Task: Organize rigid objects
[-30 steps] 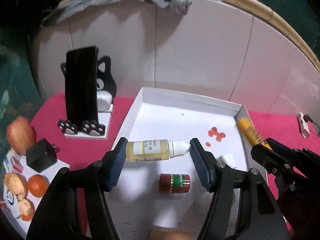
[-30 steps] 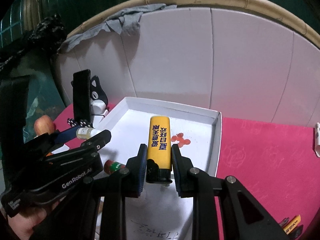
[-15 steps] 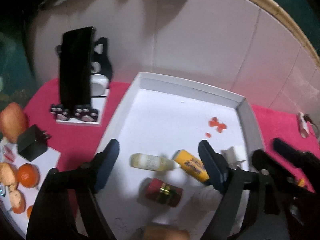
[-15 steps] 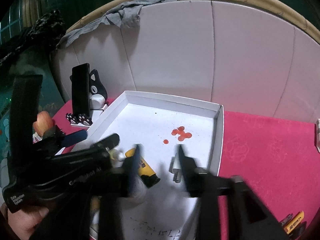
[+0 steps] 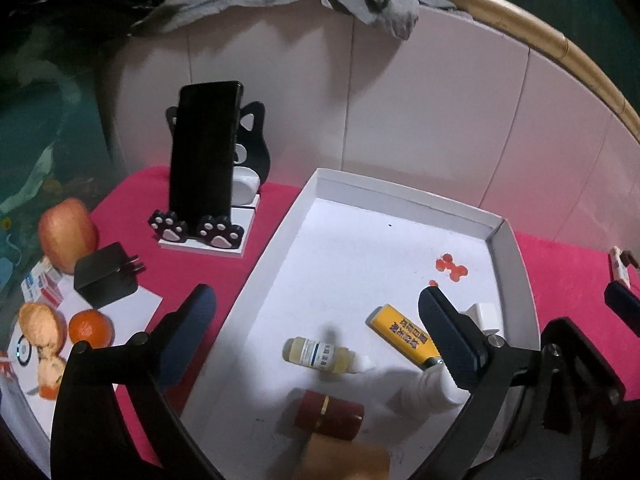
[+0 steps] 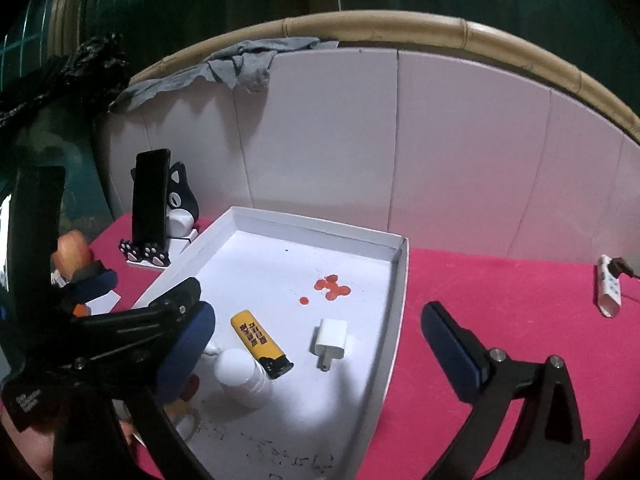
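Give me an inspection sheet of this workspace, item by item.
Surface: magenta cloth under a shallow white cardboard tray.
Job's things: yellow lighter, small yellowish dropper bottle, dark red cylinder, white plug adapter, white bottle, all lying in the tray.
Clutter: black phone on cat stand, black charger, apple.
Grippers: left tool and right tool just opened, empty.
Cables: white power strip at the cloth's edge.
Surroundings: white panel wall.

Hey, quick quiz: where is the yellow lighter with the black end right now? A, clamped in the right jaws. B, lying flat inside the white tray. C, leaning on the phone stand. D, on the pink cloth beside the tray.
B: the yellow lighter lies flat on the floor of the white tray, with nothing gripping it.
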